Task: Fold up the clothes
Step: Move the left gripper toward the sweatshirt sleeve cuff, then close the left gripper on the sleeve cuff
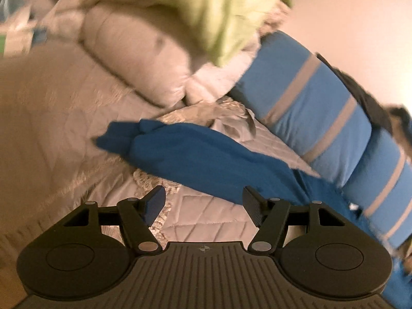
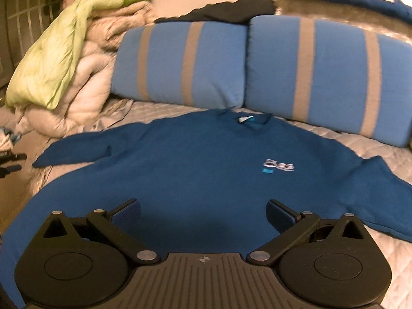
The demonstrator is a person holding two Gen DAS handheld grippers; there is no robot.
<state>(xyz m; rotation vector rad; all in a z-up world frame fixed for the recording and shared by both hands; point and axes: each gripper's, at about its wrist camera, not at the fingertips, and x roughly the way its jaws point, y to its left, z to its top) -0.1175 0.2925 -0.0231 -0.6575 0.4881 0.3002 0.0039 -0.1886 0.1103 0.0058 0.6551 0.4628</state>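
Spread-fingered right gripper [image 2: 203, 213] above blue sweater [image 2: 195, 164]

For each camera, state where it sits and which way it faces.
Left wrist: on the left tool, open, looking across the bed's quilt at one sleeve of the blue sweater; only its own fingers show.
Right wrist: on the right tool, open, over the sweater, facing the striped pillows.
Shared: the sweater, the pillows, the green cloth.
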